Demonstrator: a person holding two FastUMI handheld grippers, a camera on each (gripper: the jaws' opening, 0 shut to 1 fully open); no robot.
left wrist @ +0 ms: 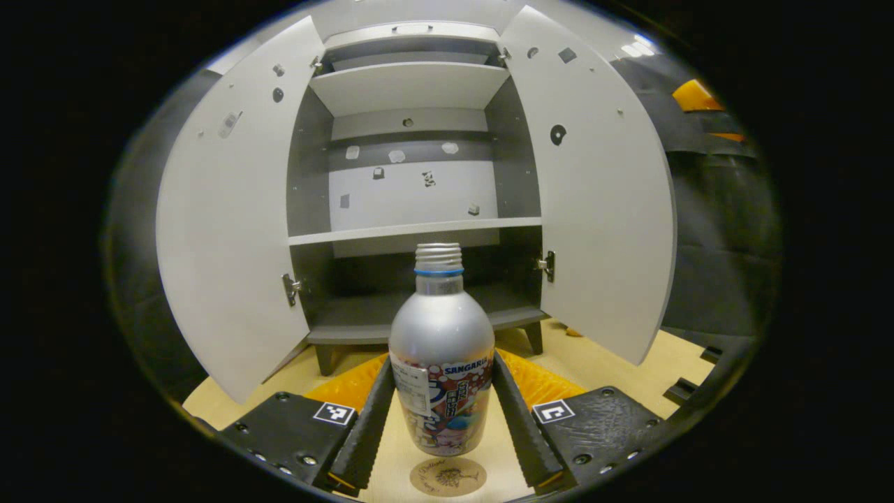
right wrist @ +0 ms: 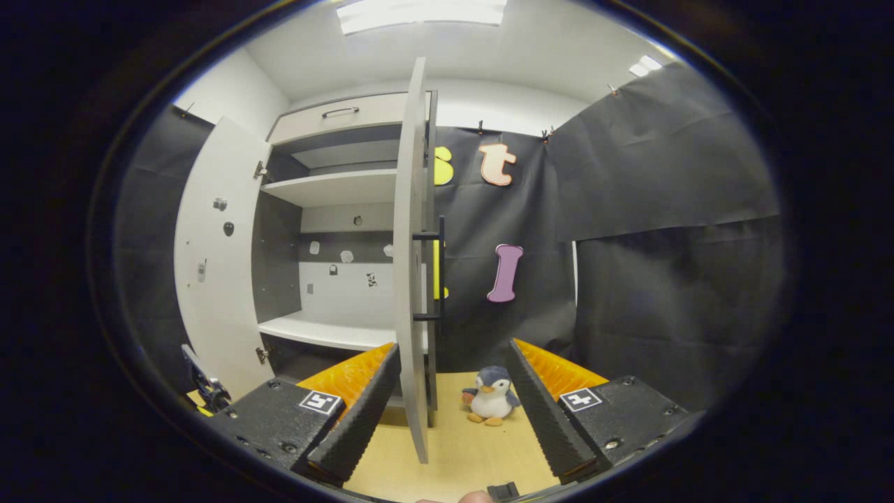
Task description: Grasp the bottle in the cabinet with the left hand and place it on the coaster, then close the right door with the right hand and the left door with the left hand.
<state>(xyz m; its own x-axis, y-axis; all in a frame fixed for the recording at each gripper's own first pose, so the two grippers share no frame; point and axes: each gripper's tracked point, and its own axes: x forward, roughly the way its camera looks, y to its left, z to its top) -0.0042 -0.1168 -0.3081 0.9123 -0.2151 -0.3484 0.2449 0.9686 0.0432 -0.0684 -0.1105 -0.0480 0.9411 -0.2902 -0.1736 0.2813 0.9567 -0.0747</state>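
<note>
Gleaming silver bottle (left wrist: 441, 356) (cap off) above coaster (left wrist: 448, 476).

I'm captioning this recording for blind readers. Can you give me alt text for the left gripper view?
The left claw holds a silver bottle upright between its fingers, just above a round coaster on the wooden table. Behind stands a cabinet with both doors open and bare shelves.

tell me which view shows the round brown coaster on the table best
The left gripper view: the round brown coaster lies on the tan table just below the silver bottle, which the left gripper holds between its fingers. The right gripper view looks at the white cabinet's right door edge-on and a toy penguin.
</note>
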